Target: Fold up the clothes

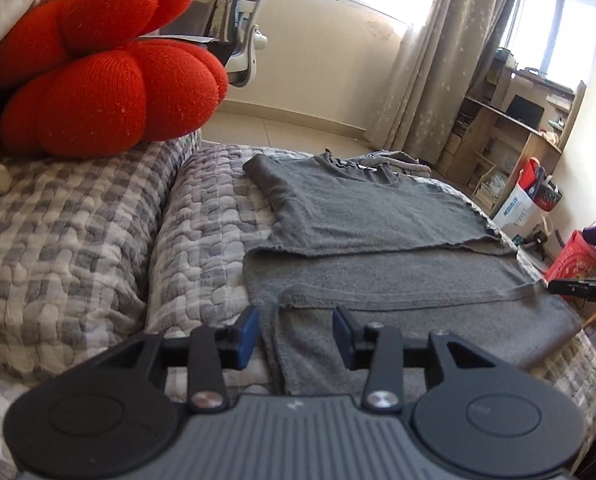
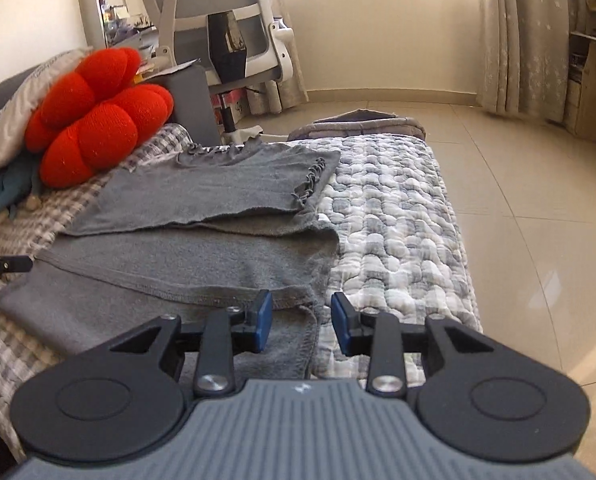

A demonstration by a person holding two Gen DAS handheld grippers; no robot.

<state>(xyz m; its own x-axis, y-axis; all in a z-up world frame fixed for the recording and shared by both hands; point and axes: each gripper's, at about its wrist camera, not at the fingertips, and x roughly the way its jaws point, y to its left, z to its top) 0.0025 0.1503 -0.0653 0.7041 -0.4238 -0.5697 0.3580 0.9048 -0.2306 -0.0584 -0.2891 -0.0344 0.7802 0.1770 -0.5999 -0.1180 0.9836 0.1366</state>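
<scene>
the only clear writing is "das" in pale letters on a black bar (image 1: 586, 292) at the right edge of the left wrist view, which looks like the tip of the other tool; blue print on a white paper bag (image 1: 516, 210) standing on the floor past the bed is too small to read. the grey garment (image 1: 378, 216) lies spread on the checked grey-and-white quilt (image 1: 202, 216) covering the bed, reaching to the near edge and close to the bed's right edge as the left wrist camera sees it. it is a soft, fuzzy knit, folded into flat layers: a top panel with a ruffled, frilled hem lies over a wider layer with a stitched band, and a further layer runs under that toward the near edge. in the right wrist view the same garment (image 2: 202, 248) fills the left part of the bed, with bare quilt (image 2: 398, 216) to its right. the left gripper (image 1: 296, 332) hovers over the garment's near left corner, its blue-padded jaws spread and holding nothing. the right gripper (image 2: 301, 320) hangs over the garment's near right corner, jaws likewise spread and empty, one pad above cloth and the other above quilt. a red knotted cushion (image 1: 98, 64) rests at the bed's far left, and a white office chair (image 2: 234, 24) stands beyond it.
</scene>
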